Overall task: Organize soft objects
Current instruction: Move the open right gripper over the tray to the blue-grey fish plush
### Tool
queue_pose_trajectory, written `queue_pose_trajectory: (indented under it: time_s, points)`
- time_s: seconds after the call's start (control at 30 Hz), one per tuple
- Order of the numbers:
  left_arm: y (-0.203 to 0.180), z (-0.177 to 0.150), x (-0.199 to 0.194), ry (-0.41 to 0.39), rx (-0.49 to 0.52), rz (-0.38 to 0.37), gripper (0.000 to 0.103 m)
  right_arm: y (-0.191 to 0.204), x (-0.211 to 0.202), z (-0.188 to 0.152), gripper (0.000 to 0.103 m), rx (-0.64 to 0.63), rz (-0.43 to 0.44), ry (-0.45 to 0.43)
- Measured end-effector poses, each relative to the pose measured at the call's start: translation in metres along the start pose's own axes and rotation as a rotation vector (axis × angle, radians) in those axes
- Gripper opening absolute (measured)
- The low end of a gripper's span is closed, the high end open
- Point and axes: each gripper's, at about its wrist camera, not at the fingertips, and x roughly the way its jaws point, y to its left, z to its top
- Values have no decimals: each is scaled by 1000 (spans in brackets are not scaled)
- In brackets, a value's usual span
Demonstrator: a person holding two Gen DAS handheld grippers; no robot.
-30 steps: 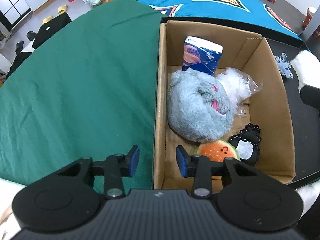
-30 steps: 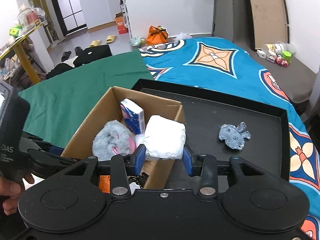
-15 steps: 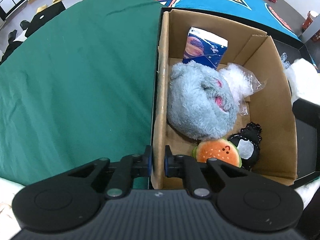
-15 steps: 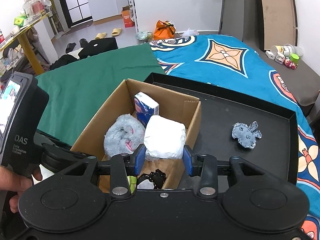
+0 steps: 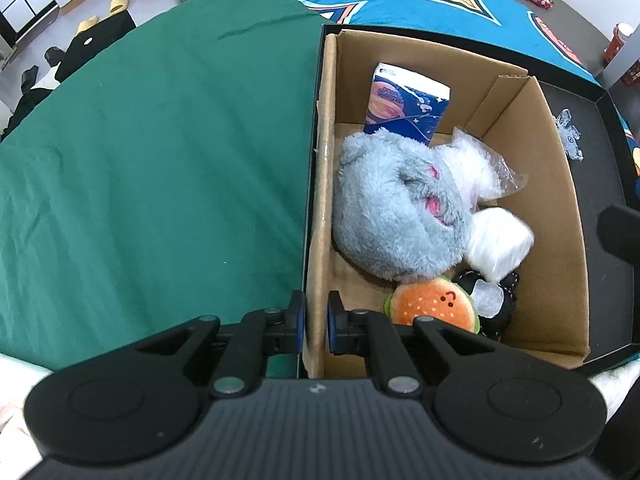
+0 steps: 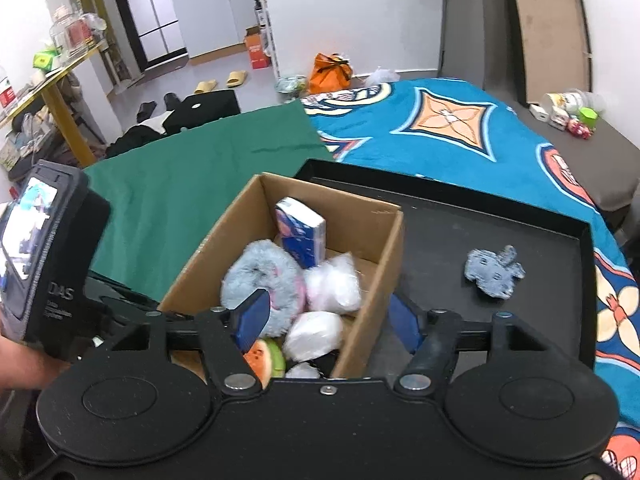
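A lived-in home: slippers [image 6: 218,82] on the floor, white cabinets [image 6: 216,16], patterned blue blanket [image 6: 452,136].

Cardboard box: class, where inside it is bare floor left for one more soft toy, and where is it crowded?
In the box, bare floor shows between the left wall, clamped by the left gripper, and the burger toy. The middle is crowded: grey plush, white bundle, bag, tissue pack. Outside, the tray is bare around the denim toy.
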Motion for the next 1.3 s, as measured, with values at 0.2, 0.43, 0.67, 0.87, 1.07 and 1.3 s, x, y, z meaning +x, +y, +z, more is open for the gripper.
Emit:
queue_pose_trajectory:
  time_s: [0.2, 0.43, 0.67, 0.87, 1.07, 1.3]
  points:
    - [-5, 0, -2, 0, 13, 25, 11, -31, -6, -9, 65, 69, -44, 2]
    - [-16, -2, -7, -17, 51, 74, 14, -50, -8, -18, 65, 105, -56, 0]
    - [-25, -4, -14, -31, 63, 116, 15, -67, -7, -23, 65, 136, -55, -12]
    - [-38, -4, -11, -19, 106, 177, 16, -80, -2, -27, 66, 116, -75, -18]
    - [-48, -5, -11, -15, 137, 220, 18, -98, 8, -30, 66, 107, -90, -16]
    - [-56, -1, -8, -1, 152, 268, 20, -118, 23, -32, 66, 101, -83, -3]
